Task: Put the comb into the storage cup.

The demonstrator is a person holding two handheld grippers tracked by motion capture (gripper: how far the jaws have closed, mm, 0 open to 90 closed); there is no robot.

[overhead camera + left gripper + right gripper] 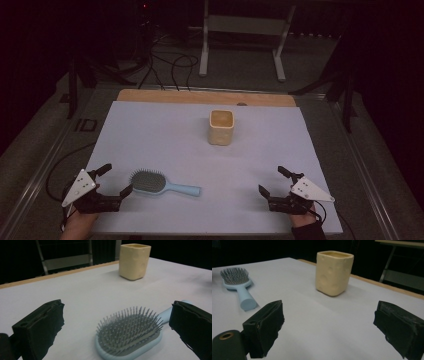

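Left gripper (114,179) fingers wide, lower left, just beside hairbrush (162,184). Right gripper (276,182) fingers wide, empty. Risk: finger nudges brush head, skews grasp.

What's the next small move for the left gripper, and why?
Probably ease the left gripper forward and close on the brush. Its jaws are open and already flank the brush head in the left gripper view, bristles up, flat on the table, not yet touched. The right gripper is open and faces the cup, well short of it.
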